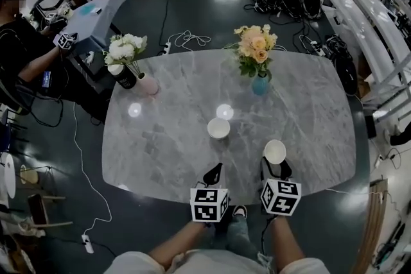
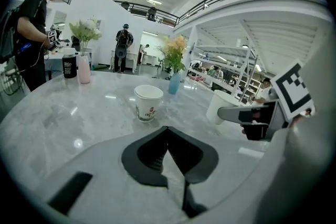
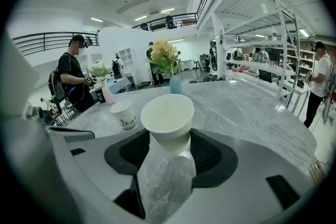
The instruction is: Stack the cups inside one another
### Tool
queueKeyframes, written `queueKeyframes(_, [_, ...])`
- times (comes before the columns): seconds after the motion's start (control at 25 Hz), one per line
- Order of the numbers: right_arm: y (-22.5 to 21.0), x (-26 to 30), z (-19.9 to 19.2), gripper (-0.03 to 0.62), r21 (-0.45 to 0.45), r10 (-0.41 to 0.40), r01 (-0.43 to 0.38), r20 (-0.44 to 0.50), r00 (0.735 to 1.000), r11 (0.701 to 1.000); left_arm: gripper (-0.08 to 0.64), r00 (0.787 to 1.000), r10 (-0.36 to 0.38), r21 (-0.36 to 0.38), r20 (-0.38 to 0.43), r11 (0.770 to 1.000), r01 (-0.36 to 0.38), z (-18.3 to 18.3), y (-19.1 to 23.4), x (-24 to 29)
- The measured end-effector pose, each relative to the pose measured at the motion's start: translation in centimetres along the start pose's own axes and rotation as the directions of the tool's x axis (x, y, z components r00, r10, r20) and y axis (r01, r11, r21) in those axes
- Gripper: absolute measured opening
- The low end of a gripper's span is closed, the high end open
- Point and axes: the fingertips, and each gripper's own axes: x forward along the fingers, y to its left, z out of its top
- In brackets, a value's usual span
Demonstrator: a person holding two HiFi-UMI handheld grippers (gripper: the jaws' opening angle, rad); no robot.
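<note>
A white paper cup [image 1: 218, 128] with a small print stands upright near the middle of the grey marble table [image 1: 160, 151]; it also shows as the cup [image 2: 148, 102] and, left of the jaws, the cup [image 3: 124, 114]. My right gripper [image 1: 275, 167] is shut on a second white cup [image 1: 275, 151], holding this cup [image 3: 168, 120] by its lower wall, mouth up and tilted, over the table's near edge, right of the standing cup. My left gripper [image 1: 214, 171] hangs just in front of the standing cup, its jaws [image 2: 168, 131] shut on nothing.
White flowers sit in a pink vase [image 1: 148, 84] beside a black bottle [image 1: 125, 77] at the far left of the table. A blue vase [image 1: 260, 84] of orange flowers stands at the far middle. A person [image 1: 22, 48] works left of the table. Cables [image 1: 186, 40] lie on the floor.
</note>
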Motion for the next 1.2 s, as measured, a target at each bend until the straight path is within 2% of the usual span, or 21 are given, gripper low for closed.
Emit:
queueKeyframes(0.72, [8.1, 1.7, 3.5, 0.224, -0.098, 0.082, -0.079, 0.019, 0.996, 0.992, -0.005, 0.994, 0.074, -0.08, 0.078, 0.995, -0.068, 2.0, 6.8, -3.5])
queueKeyframes(1.2, [13.9, 4.5, 6.0, 0.224, -0.145, 0.166, -0.161, 0.025, 0.986, 0.976, -0.005, 0.984, 0.15, -0.128, 0.092, 0.982, -0.138, 2.7, 11.8, -5.1])
